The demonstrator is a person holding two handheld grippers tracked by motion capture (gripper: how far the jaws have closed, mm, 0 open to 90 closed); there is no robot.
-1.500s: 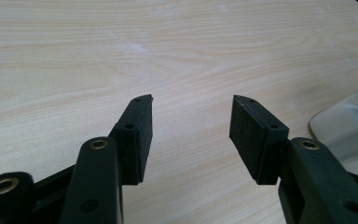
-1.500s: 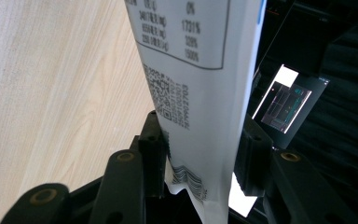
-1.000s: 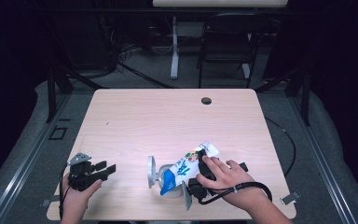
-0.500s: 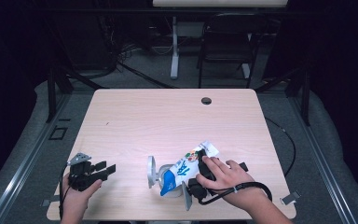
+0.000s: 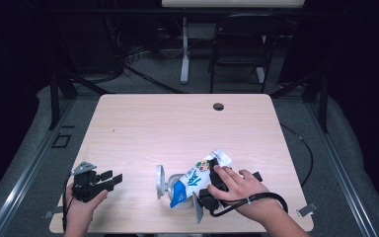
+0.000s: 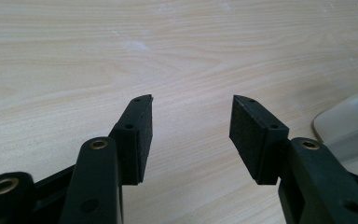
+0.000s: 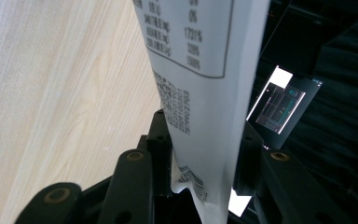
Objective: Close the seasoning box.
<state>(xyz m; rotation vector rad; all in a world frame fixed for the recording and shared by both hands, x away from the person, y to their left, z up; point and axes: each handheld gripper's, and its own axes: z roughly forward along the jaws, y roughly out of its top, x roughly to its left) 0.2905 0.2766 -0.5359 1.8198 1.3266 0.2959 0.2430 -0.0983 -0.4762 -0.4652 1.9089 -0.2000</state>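
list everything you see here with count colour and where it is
light wooden table: 1, pale wood, centre, with a dark round hole near its far edge
white and blue printed snack bag: 1, white and blue, near edge right of centre, between the right gripper's fingers
grey clip-like stand: 1, grey, left of the bag
black chair: 1, black, floor beyond the table
left gripper: 1, black, near left corner, fingers apart over bare wood
right gripper: 1, black, fingers have just been closing on the bag
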